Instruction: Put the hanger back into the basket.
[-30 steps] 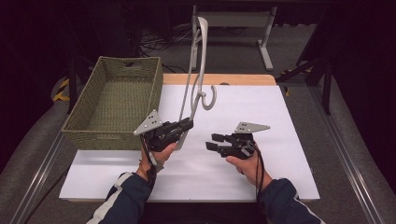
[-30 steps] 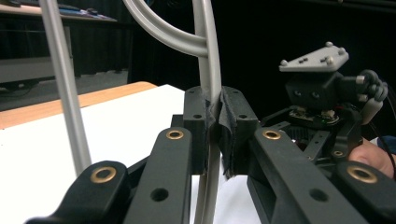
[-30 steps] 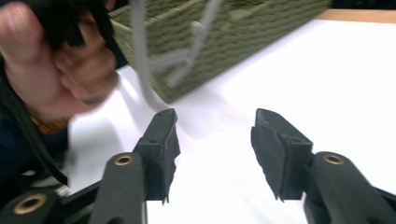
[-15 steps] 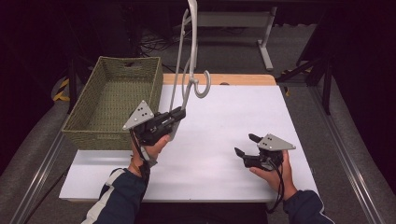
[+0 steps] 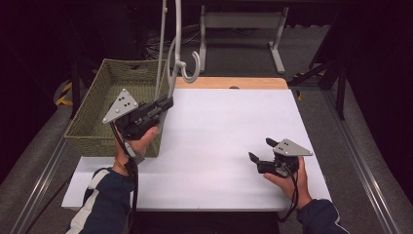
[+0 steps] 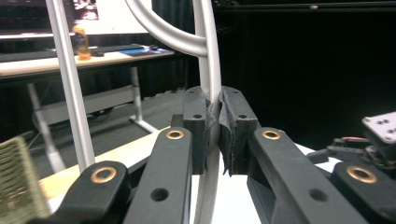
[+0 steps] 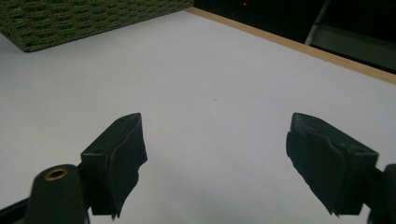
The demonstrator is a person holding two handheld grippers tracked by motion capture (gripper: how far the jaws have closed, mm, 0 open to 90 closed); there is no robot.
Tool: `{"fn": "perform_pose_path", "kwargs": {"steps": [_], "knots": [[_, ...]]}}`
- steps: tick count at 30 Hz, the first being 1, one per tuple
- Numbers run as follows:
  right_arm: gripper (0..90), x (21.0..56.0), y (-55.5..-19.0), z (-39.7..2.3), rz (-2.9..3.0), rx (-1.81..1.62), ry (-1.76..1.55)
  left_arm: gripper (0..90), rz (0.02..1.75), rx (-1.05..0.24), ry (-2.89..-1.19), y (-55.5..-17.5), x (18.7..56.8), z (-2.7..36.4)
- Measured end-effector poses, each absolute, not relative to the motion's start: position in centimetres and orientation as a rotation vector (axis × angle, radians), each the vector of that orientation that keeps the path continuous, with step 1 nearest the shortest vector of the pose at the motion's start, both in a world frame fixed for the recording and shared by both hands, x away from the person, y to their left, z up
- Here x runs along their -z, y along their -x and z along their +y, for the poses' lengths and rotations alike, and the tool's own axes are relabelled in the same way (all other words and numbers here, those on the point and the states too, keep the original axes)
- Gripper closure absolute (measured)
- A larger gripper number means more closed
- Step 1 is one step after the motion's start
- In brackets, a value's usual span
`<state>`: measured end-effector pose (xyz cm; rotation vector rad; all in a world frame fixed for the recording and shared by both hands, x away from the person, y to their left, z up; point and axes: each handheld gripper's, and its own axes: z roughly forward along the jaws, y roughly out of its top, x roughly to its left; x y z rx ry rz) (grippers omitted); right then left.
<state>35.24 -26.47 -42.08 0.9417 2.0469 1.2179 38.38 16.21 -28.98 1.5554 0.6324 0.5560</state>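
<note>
While the left gripper (image 5: pixel 163 104) stays raised over the near-right corner of the woven basket (image 5: pixel 92 131) in the high view, its jaws are clamped on a grey clothes hanger (image 5: pixel 176 46). Hanger stands upright, hook (image 5: pixel 191 68) curling toward the far edge of the white table (image 5: pixel 219 131), top cut off by the frame. Right gripper (image 5: pixel 260 151) sits low at the near right, well apart from the hanger, jaws just been opening, nothing between them.

Left gripper view: pads (image 6: pixel 232 133) pinch one thin tube of the hanger (image 6: pixel 208 56), with a second tube (image 6: pixel 70 88) off to the left. Grip is on a narrow round bar, so my read is it could pivot or slide in the pads if swung quickly. Basket corner (image 6: pixel 16 182) is just visible low left. Can't tell where the lower end hangs relative to the basket rim; a snag there is the other risk.

Right gripper view: pads (image 7: pixel 123 154) spread wide over bare table (image 7: pixel 210 93), empty. Basket wall (image 7: pixel 70 18) at far left. Hanger's full shape is hard to make out from any angle.
</note>
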Motion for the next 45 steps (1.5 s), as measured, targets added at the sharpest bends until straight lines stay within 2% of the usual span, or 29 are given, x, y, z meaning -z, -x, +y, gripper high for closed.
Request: {"fn": "perform_pose_path", "kwargs": {"steps": [11, 26, 38, 45], "knots": [[20.3, 42.5, -35.5, -26.4, 2.071, -1.228, -0.947, 82.4, 0.726, -0.649, -1.564, -40.0, 29.2, 19.3], [20.5, 43.0, -35.7, -26.2, 2.107, -1.234, -0.958, 82.4, 0.822, -0.708, -1.585, -42.6, 30.9, 23.1], [21.6, 43.4, -36.0, -26.1, 2.147, -1.242, -0.968, 82.4, 0.906, -0.784, -1.722, -44.2, 33.3, 25.2], [22.5, 43.5, -36.0, -26.0, 2.160, -1.233, -0.961, 82.4, 0.926, -0.787, -1.791, -44.4, 34.3, 26.0]]}}
